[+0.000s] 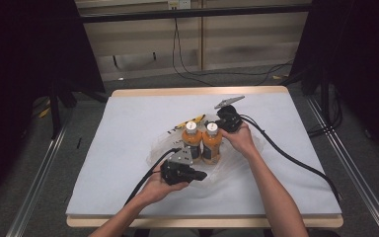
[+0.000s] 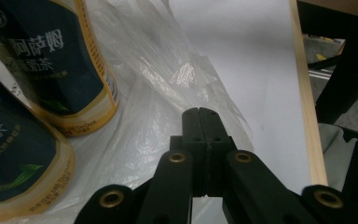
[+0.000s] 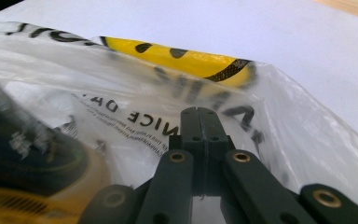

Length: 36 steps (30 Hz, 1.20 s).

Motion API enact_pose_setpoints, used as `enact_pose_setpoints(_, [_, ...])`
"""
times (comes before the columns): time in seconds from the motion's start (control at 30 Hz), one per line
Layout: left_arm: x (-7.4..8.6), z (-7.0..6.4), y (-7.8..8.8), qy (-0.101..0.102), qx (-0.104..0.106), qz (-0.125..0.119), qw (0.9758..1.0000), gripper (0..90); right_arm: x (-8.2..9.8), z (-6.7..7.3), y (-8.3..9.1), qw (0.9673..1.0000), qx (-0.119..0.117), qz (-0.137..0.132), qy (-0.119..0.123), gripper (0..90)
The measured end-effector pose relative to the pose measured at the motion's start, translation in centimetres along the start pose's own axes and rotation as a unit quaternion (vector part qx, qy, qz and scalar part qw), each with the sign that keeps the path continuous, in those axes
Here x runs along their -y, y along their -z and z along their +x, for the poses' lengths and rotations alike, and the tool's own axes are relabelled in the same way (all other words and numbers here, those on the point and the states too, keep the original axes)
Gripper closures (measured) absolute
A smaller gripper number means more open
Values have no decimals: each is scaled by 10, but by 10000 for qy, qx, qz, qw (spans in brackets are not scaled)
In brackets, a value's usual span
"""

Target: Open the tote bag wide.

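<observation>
We see two orange bottles [image 1: 203,143] standing side by side on a clear plastic bag [image 1: 237,168] in the middle of the white table [image 1: 128,148]. Our left gripper [image 2: 198,114] sits just in front of the bottles, its jaws pressed fully together with nothing between them, tips over the bag's film. Our right gripper [image 3: 198,113] is just behind the bottles, jaws likewise closed and empty, pointing at the bag's printed, yellow-marked edge [image 3: 191,60].

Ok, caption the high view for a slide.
Two hand-held grippers, left and right, flank two bottles on a clear plastic bag.
</observation>
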<state>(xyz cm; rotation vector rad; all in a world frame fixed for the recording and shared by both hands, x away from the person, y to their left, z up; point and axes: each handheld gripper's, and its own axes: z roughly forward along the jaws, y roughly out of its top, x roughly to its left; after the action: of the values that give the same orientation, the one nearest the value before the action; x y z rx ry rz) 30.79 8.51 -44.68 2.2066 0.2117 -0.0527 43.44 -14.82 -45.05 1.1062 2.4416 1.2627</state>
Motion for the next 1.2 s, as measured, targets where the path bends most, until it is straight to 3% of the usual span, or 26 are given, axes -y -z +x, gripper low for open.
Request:
enact_pose_setpoints(0.33, [1, 4, 16, 180, -269, -327, 9989, 860, 12, 9, 44, 9989, 235, -392, 108, 900])
enact_pose_setpoints(0.37, [2, 4, 19, 168, -370, -377, 9985, 822, 16, 10, 55, 9980, 302, -553, 20, 900])
enact_pose_setpoints(0.53, [3, 3, 31, 204, -579, -555, 9966, 635, 26, 15, 76, 9967, 307, -756, -17, 880])
enact_pose_setpoints(0.57, [3, 4, 39, 216, -721, -653, 9950, 607, 32, 19, 88, 9962, 360, -787, -26, 826])
enact_pose_setpoints(0.6, [3, 4, 39, 216, -721, -653, 9950, 568, 32, 19, 88, 9962, 360, -787, -26, 826])
enact_pose_setpoints(0.63, [4, 5, 47, 250, -887, -739, 9930, 528, 37, 22, 99, 9962, 334, -803, 3, 796])
enact_pose_setpoints(0.67, [4, 5, 47, 250, -887, -739, 9930, 488, 39, 23, 104, 9962, 338, -806, 11, 763])
enact_pose_setpoints(0.7, [5, 6, 50, 269, -1004, -796, 9914, 488, 39, 23, 104, 9962, 338, -806, 11, 763])
enact_pose_setpoints(0.73, [9, 8, 57, 321, -1265, -874, 9876, 384, 44, 27, 113, 9958, 281, -876, -11, 701])
enact_pose_setpoints(0.77, [9, 8, 57, 321, -1265, -874, 9876, 346, 47, 29, 118, 9956, 301, -883, -10, 635])
enact_pose_setpoints(0.8, [10, 9, 60, 367, -1267, -882, 9873, 346, 47, 29, 118, 9956, 301, -883, -10, 635])
enact_pose_setpoints(0.83, [13, 9, 66, 431, -1360, -907, 9856, 315, 53, 34, 125, 9954, 377, -877, -12, 550])
enact_pose_setpoints(0.9, [16, 10, 73, 424, -1426, -927, 9845, 266, 60, 39, 133, 9950, 414, -911, 9, 471])
enact_pose_setpoints(1.0, [21, 10, 82, 444, -1519, -944, 9829, 210, 66, 45, 141, 9941, 530, -944, -8, 404])
enact_pose_setpoints(1.03, [25, 8, 89, 522, -1600, -1040, 9802, 194, 71, 48, 148, 9939, 546, -959, 17, 355])
enact_pose_setpoints(1.07, [25, 8, 89, 522, -1600, -1040, 9802, 179, 71, 48, 148, 9939, 546, -959, 17, 355])
enact_pose_setpoints(1.1, [29, 6, 98, 543, -1754, -1063, 9772, 163, 78, 53, 154, 9935, 644, -940, 1, 299])
enact_pose_setpoints(1.13, [29, 6, 98, 543, -1754, -1063, 9772, 147, 81, 55, 157, 9933, 666, -943, -11, 281])
enact_pose_setpoints(1.17, [31, 1, 104, 617, -1886, -1014, 9749, 119, 85, 57, 159, 9930, 687, -955, -16, 260])
enact_pose_setpoints(1.2, [34, -3, 109, 601, -1927, -1002, 9743, 95, 88, 59, 161, 9927, 724, -969, -41, 231])
